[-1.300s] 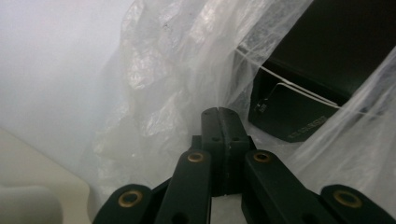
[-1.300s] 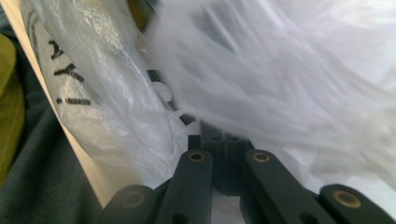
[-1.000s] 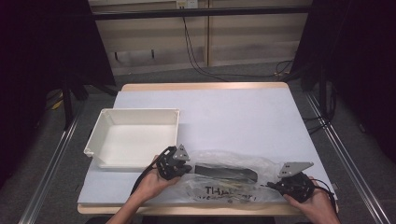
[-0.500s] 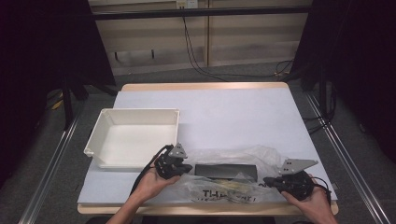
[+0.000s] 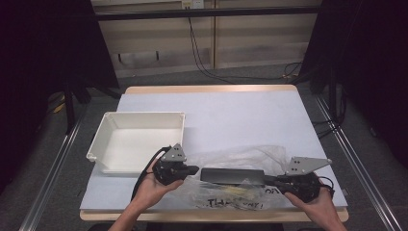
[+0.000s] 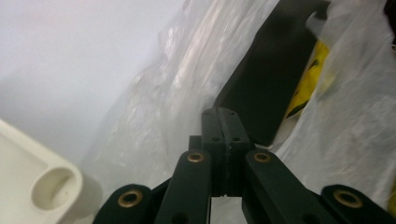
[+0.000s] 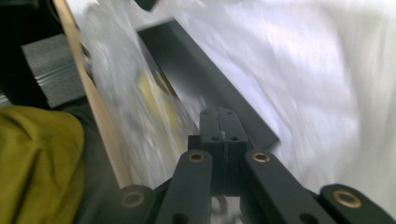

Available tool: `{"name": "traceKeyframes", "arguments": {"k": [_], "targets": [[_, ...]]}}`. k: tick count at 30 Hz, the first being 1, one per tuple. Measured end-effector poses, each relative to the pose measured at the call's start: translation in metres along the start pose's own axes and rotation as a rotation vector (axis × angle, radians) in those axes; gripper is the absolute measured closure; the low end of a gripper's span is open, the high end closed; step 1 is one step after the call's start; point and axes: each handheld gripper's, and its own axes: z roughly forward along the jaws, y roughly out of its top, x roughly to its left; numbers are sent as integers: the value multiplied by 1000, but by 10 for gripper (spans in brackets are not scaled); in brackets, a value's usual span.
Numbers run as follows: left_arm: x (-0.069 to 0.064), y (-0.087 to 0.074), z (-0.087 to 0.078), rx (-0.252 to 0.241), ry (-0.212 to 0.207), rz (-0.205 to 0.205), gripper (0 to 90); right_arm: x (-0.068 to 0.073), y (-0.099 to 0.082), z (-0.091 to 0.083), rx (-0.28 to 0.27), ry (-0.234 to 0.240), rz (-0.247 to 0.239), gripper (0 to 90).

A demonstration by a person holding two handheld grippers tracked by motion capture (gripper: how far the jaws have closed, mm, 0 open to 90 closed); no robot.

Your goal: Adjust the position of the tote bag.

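Two grippers, left [image 5: 192, 169] and right [image 5: 269, 180], each clenched on an end of the crinkly clear plastic bag [image 5: 240, 159] (flimsy, slippery) holding a stiff flat black slab [image 5: 232, 176], near the counter's [image 5: 231, 115] front edge.

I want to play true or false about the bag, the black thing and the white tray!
1. The white tray has nothing in it. True.
2. The flat black item lies inside the clear plastic bag. True.
3. The bag sits inside the tray. False: it lies on the table, to the right of the tray.
4. The left gripper has its jaws wide open. False: they are shut together.
5. The right gripper is at the right end of the bag. True.
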Motion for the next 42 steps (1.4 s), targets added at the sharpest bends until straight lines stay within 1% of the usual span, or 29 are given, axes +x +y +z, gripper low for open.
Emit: {"name": "traceKeyframes", "arguments": {"k": [1, 3, 5, 7, 8, 9, 10, 12, 16, 17, 18, 19, 21, 22, 23, 24, 25, 27, 28, 29, 31, 33, 34, 36, 37, 38, 39, 40, 42], "targets": [[-2, 2, -1, -15, -9, -1, 900, 1, 4, 1, -4, 3, -8, 900], [-8, 5, -2, -26, -7, 19, 900, 1, 13, 3, -7, 6, -19, 900], [-14, 6, -3, -27, -24, 30, 900, -3, 20, 7, -8, 4, -24, 900], [-20, 6, -2, -18, -46, 49, 900, -10, 24, 13, 3, 4, -14, 900], [-23, 5, -3, 5, -50, 69, 900, -14, 25, 17, 10, 8, -10, 900], [-25, 3, -2, -5, -75, 65, 900, -17, 25, 21, 22, 7, -10, 900], [-27, 1, -2, 22, -92, 70, 900, -20, 24, 24, 29, 6, -1, 900], [-32, -7, 2, 13, -113, 79, 900, -27, 22, 30, 38, -1, 10, 900], [-32, -18, 7, 47, -127, 66, 900, -47, 14, 39, 52, -9, 56, 900], [-32, -19, 8, 66, -130, 69, 900, -50, 13, 41, 54, -3, 63, 900], [-31, -22, 11, 60, -148, 62, 900, -54, 11, 44, 60, -2, 71, 900], [-31, -24, 13, 72, -153, 69, 900, -57, 10, 47, 68, -1, 76, 900], [-31, -27, 17, 106, -149, 72, 900, -61, 8, 52, 83, 2, 81, 900], [-30, -29, 20, 103, -154, 66, 900, -63, 7, 55, 86, 4, 86, 900], [-29, -29, 20, 120, -154, 71, 900, -65, 6, 57, 88, -1, 93, 900], [-29, -31, 23, 104, -159, 60, 900, -67, 5, 58, 94, -13, 96, 900], [-27, -31, 24, 119, -161, 75, 900, -69, 3, 59, 101, -16, 104, 900], [-26, -34, 25, 132, -154, 80, 900, -72, 0, 61, 117, -37, 108, 900], [-25, -35, 27, 124, -167, 81, 900, -74, -2, 63, 123, -37, 115, 900], [-25, -36, 27, 135, -154, 84, 900, -76, -4, 64, 130, -43, 123, 900], [-23, -38, 28, 135, -165, 75, 900, -79, -8, 67, 145, -46, 139, 900], [-22, -40, 31, 147, -155, 75, 900, -80, -11, 70, 158, -51, 138, 900], [-20, -41, 32, 151, -175, 66, 900, -80, -11, 71, 170, -61, 136, 900], [-19, -44, 33, 128, -183, 38, 900, -81, -13, 74, 172, -62, 140, 900], [-18, -44, 34, 124, -188, 35, 900, -81, -13, 75, 187, -78, 137, 900], [-19, -44, 33, 129, -183, 39, 900, -82, -14, 77, 181, -67, 139, 900], [-19, -43, 31, 152, -174, 59, 900, -81, -15, 78, 191, -71, 147, 900], [-21, -44, 33, 125, -178, 50, 900, -80, -16, 80, 205, -81, 147, 900], [-20, -44, 32, 137, -193, 48, 900, -82, -16, 81, 198, -81, 140, 900]]}}
